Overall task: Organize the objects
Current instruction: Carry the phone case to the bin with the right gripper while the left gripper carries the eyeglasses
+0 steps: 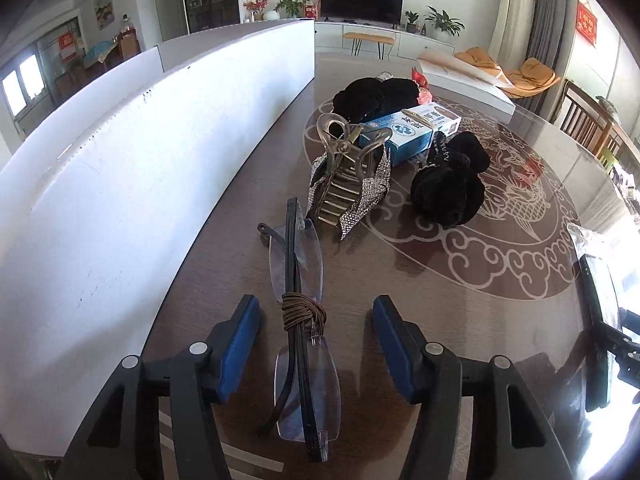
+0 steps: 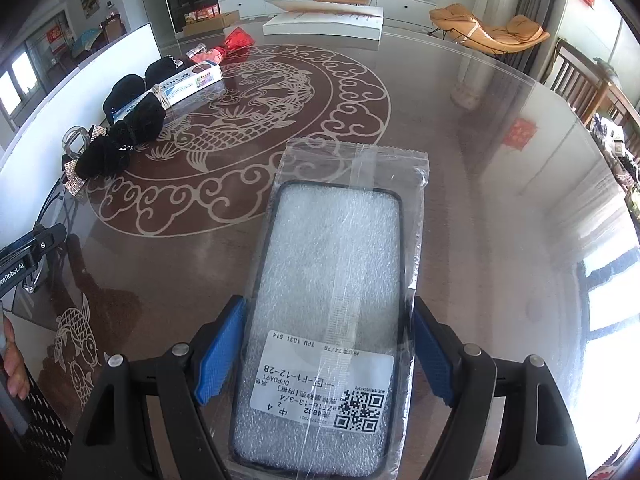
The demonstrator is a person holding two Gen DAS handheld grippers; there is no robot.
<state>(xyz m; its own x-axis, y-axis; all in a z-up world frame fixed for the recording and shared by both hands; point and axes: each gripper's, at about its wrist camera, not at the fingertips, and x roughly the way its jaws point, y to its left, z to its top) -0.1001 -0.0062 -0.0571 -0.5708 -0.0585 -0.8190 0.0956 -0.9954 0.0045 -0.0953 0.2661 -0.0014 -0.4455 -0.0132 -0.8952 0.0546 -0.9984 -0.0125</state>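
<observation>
Left wrist view: left gripper (image 1: 316, 344) fingers spread apart, straddling folded rimless glasses bound with a brown cord (image 1: 298, 320) on the tabletop (image 1: 460, 300).
Right wrist view: right gripper (image 2: 326, 356) fingers clasp the plastic-bagged black-rimmed phone case (image 2: 328, 300).
Advice: close across the cord-wrapped bridge, sparing the lenses.

A black television (image 1: 361, 0) stands on the long white cabinet (image 1: 400, 42) against the far wall, with potted plants (image 1: 443, 21) to either side of it. An orange lounge chair (image 2: 490, 28) sits near the grey curtain (image 1: 550, 12). A wooden chair (image 1: 586, 120) stands at the round table's (image 2: 500, 200) far edge.
</observation>
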